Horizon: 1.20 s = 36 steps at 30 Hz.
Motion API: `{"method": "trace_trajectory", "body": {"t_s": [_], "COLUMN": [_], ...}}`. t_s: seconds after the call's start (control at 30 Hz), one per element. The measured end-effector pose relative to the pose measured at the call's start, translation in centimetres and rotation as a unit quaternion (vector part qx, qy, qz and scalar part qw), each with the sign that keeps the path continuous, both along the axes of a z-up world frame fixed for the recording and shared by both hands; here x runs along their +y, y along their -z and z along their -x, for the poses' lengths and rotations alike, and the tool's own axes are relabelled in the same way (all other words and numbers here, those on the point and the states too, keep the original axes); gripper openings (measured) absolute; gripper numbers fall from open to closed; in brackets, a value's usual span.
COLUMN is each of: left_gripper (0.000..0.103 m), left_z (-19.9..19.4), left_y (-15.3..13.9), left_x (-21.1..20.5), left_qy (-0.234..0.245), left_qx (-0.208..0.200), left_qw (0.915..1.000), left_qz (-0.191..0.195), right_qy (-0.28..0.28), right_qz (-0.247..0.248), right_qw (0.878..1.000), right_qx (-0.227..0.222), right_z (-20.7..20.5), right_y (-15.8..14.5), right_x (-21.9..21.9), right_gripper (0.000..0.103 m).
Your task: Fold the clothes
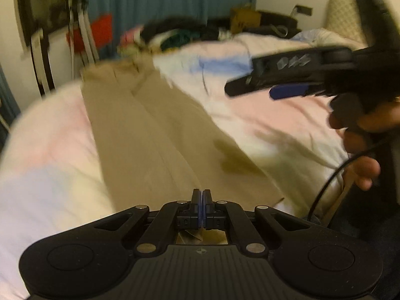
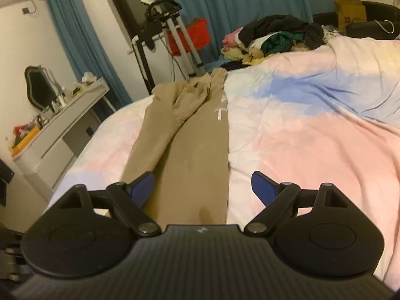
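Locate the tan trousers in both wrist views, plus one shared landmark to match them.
Left wrist: tan trousers run from bottom centre to upper left, blurred.
Right wrist: tan trousers lie centre-left, lengthwise on the bed.
Shared landmark: clothes pile at the far end of the bed.

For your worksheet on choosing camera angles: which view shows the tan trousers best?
The right wrist view: the tan trousers lie sharp and nearly full length on the bed, from waistband to near the cuffs. The left wrist view shows them blurred by motion, their near end at the shut left tongs.
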<state>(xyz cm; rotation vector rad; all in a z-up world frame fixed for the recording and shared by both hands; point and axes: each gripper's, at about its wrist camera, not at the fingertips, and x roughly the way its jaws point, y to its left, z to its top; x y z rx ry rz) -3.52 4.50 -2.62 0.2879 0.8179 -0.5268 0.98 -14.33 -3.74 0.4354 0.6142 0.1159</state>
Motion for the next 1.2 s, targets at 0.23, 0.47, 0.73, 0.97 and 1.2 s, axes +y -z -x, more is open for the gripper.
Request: {"method": "trace_trajectory", "body": {"t_s": [0.23, 0.47, 0.73, 0.97, 1.2], "left_gripper": [0.051, 0.07, 0.08, 0.018, 0.005], "left_z": [-2.0, -6.5, -8.7, -6.9, -4.9], "left_y": [0.3, 2.5, 6.7, 6.5, 2.9], "left_x": [4.0, 13.5, 14.1, 13.8, 16.9], "left_qy": [-0.032, -0.245, -0.255, -0.238, -0.243], "left_qx": [0.094, 0.178, 0.285, 0.285, 0.24], "left_qw": [0.9878, 0.9261, 0.8877, 0.8993, 0.8598], "left_qz": [0.12, 0.224, 0.256, 0.23, 0.38], "right_qy": [-0.025, -0.008, -0.008, -0.023, -0.027], "right_qz": [-0.061, -0.152, -0.231, -0.205, -0.182], "right_qw": [0.997, 0.979, 0.945, 0.943, 0.961], "right_qx": [0.05, 0.136, 0.233, 0.26, 0.207], "right_z": [0.1, -0.8, -0.8, 0.3, 1.1], "right_y": [2.0, 5.4, 9.3, 8.5, 3.8], "right_x": [-0.9, -1.8, -1.2, 0.2, -0.5], "right_gripper": [0.086, 0.071, 0.067, 0.025, 0.009]}}
